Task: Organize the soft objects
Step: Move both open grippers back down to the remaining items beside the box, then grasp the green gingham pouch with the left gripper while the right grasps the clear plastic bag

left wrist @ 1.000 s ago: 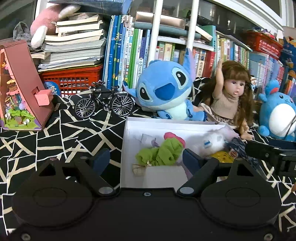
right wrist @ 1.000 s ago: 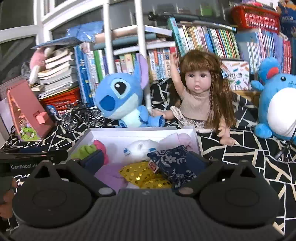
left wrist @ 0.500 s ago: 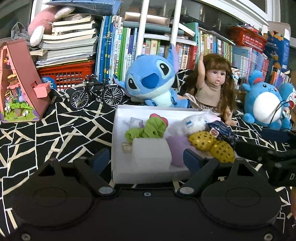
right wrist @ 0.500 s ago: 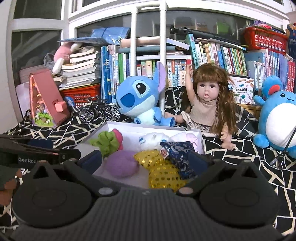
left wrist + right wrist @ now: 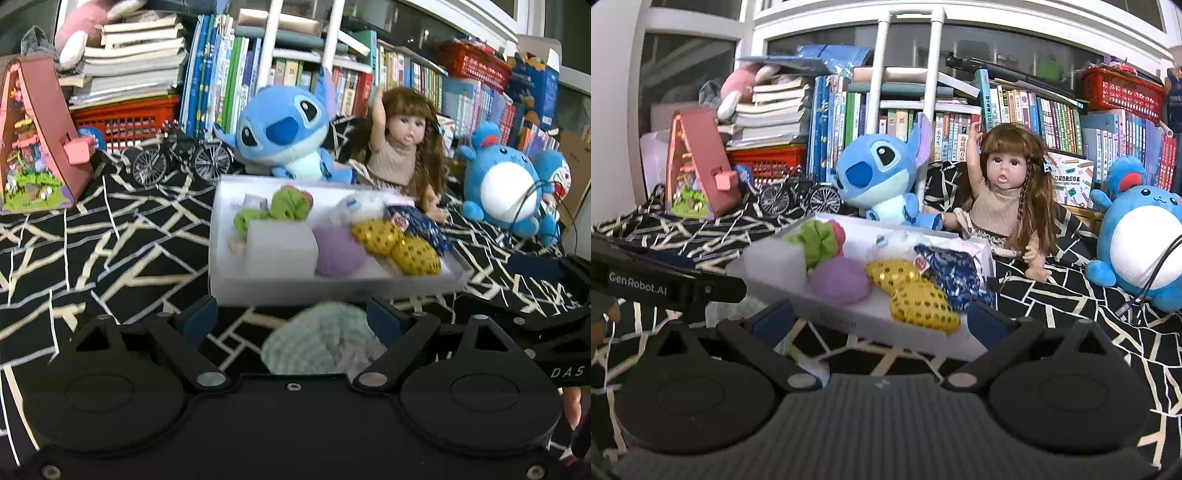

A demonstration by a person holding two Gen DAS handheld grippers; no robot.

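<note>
Before white box (image 5: 332, 286): left claw (image 5: 291, 319) wide open, pale knitted ball (image 5: 325, 341) between, untouched.

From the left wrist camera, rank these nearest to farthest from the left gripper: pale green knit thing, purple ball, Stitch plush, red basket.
1. Pale green knit thing, between the left gripper's fingers.
2. Purple ball, in the white box.
3. Stitch plush, behind the box.
4. Red basket, back left.

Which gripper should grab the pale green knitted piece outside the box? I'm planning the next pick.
Left. The left gripper is open with the knitted piece right between its fingers; the right gripper faces the white box.
</note>
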